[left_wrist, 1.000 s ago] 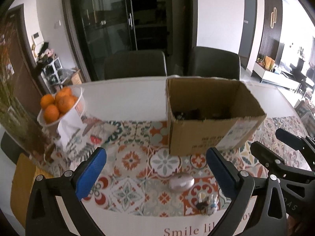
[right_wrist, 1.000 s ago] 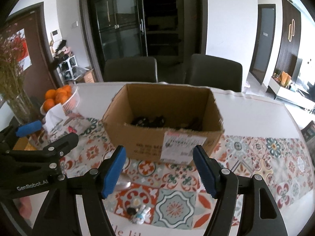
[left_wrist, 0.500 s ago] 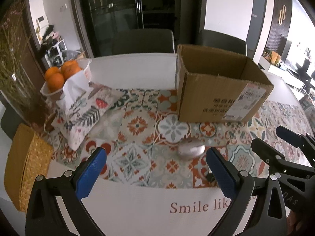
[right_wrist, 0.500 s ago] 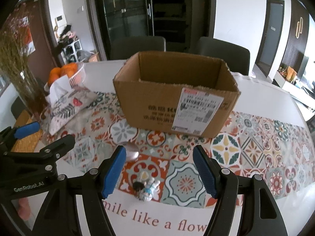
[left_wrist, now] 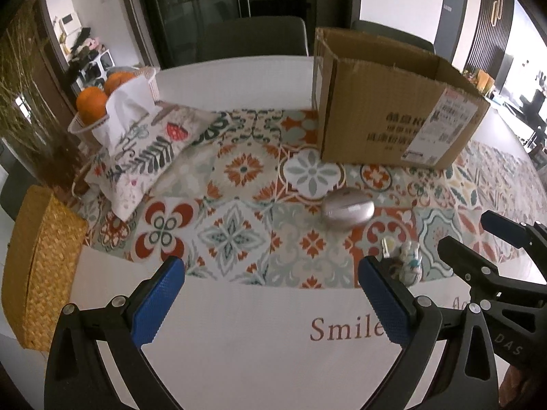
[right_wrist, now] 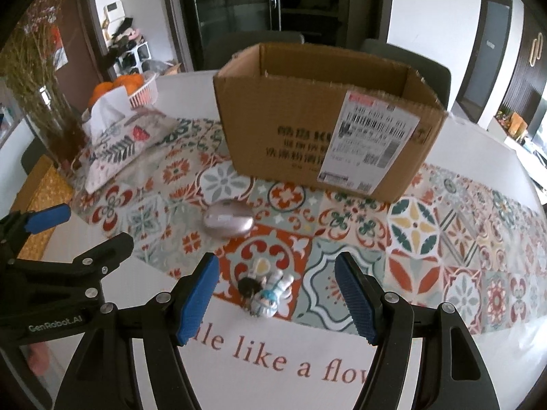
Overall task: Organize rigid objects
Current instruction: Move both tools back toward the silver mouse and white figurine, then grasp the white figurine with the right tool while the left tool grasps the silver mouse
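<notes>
Right wrist view: the right gripper [right_wrist: 277, 295] hangs open over the small figurine [right_wrist: 268, 294], which, lying askew, could squirt from closing pads and skid across the table [right_wrist: 239, 369].

Support: my white table [right_wrist: 478, 157] | directly on it: patterned runner [right_wrist: 410, 232], woven box [left_wrist: 37, 266], fruit basket [left_wrist: 143, 82]

Each black claw [right_wrist: 277, 280] has blue textured pads [right_wrist: 355, 302], silver screws and white lettering.

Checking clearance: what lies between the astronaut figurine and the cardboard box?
Right wrist view: only patterned table runner between astronaut figurine and cardboard box; the silver mouse sits left.
</notes>
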The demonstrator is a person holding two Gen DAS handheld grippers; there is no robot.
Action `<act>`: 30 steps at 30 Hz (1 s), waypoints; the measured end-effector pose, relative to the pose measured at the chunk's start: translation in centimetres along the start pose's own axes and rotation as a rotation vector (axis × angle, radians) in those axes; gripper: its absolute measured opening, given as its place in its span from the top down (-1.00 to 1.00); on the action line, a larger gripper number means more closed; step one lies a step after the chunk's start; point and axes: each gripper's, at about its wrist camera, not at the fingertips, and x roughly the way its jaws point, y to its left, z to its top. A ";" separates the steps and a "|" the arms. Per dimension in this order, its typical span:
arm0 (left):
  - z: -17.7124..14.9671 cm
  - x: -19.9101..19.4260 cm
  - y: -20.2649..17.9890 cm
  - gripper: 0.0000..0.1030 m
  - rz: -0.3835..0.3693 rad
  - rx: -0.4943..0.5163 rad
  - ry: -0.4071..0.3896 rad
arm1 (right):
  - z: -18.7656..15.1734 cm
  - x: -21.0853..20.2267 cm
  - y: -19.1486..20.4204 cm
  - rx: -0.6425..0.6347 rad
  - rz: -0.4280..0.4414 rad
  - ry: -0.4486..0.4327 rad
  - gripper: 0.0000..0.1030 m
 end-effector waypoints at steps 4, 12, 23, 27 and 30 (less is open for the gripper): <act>-0.8 1.0 0.0 -1.00 -0.005 -0.002 0.033 | -0.9 1.0 0.1 0.004 0.016 0.028 -0.35; -2.0 2.3 0.0 -1.00 0.022 0.020 0.059 | -2.3 2.9 0.4 0.013 0.049 0.087 -0.22; -2.3 3.4 -0.3 -1.00 0.047 0.044 0.074 | -3.4 5.3 -0.1 0.066 0.106 0.157 0.02; -2.3 3.9 -0.1 -1.00 0.044 0.037 0.089 | -3.3 5.9 -0.2 0.082 0.116 0.166 0.06; -2.2 4.2 0.0 -1.00 0.046 0.034 0.096 | -3.2 6.3 -0.3 0.090 0.119 0.176 0.12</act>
